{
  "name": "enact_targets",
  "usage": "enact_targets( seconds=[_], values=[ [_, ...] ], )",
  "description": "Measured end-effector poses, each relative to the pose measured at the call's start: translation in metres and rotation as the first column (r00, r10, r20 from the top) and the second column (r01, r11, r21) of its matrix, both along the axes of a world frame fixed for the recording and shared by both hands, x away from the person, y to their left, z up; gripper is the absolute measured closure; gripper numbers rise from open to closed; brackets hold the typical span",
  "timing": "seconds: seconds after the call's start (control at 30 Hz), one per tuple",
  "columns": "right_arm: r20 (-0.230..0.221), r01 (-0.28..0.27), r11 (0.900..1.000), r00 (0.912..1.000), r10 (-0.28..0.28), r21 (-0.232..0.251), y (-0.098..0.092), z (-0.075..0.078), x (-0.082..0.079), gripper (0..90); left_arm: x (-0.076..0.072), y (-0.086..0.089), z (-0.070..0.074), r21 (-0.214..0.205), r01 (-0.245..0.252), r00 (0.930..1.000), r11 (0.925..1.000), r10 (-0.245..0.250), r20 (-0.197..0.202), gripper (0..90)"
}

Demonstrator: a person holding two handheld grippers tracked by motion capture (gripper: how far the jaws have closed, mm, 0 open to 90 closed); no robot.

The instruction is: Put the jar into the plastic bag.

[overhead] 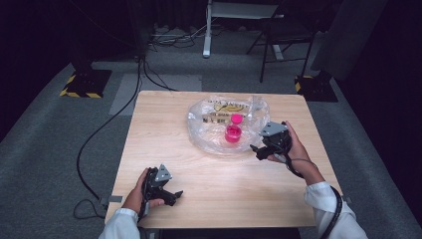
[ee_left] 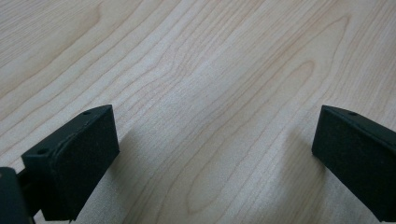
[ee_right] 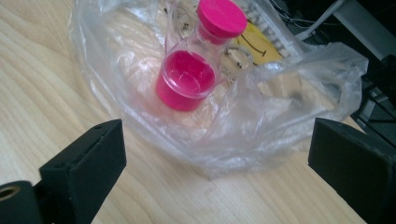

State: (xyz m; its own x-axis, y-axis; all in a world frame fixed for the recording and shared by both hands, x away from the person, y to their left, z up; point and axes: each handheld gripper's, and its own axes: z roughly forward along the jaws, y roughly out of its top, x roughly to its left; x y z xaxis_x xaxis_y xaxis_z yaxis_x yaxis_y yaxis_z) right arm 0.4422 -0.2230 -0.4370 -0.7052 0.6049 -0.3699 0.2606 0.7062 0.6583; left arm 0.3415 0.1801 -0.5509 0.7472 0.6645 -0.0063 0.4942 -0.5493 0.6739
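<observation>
Wooden table (overhead: 209, 184), clear bag (ee_right: 261, 116) holding pink-capped bottle (ee_right: 198, 65), both tongs wide open, empty

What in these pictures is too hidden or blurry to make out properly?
- Printing on the plastic bag: too small in the high view; crumpled folds and the pink bottle cover it in the right gripper view.
- Left gripper body: cut off by the left gripper view's bottom edge.
- Chair: lost in darkness, high view.
</observation>
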Motion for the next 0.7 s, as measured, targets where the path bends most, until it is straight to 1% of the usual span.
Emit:
enact_targets(
  seconds=[0.23,0.3,0.37,0.4,0.47,0.7],
  values=[
    [0.003,-0.006,0.9997,1.0000,0.006,-0.022,-0.014,-0.009,-0.015,3.9,0.000,0.000,0.000,0.000,0.001,1.0000,1.0000,-0.001,0.000,0.1],
    [-0.002,-0.008,0.9997,1.0000,0.008,-0.025,-0.019,-0.013,-0.019,3.9,0.000,0.000,0.000,0.000,0.000,1.0000,1.0000,0.000,0.000,0.1],
    [-0.001,-0.008,0.9996,1.0000,0.008,-0.027,-0.021,-0.014,-0.021,3.8,0.000,0.000,0.000,0.000,0.001,1.0000,1.0000,-0.001,0.000,0.2],
    [-0.007,-0.005,0.9995,1.0000,0.005,-0.032,-0.027,-0.019,-0.025,3.8,0.000,0.000,0.000,0.000,0.001,1.0000,1.0000,-0.001,0.000,0.2],
    [-0.010,-0.002,0.9993,0.9999,0.001,-0.036,-0.032,-0.022,-0.028,3.8,0.000,0.000,0.000,0.000,0.000,1.0000,1.0000,0.000,0.000,0.1],
    [-0.026,0.023,0.9993,0.9994,-0.024,-0.028,-0.054,-0.034,-0.041,3.8,0.000,0.000,0.000,0.000,0.001,1.0000,1.0000,-0.001,-0.001,0.1]
  ],
)
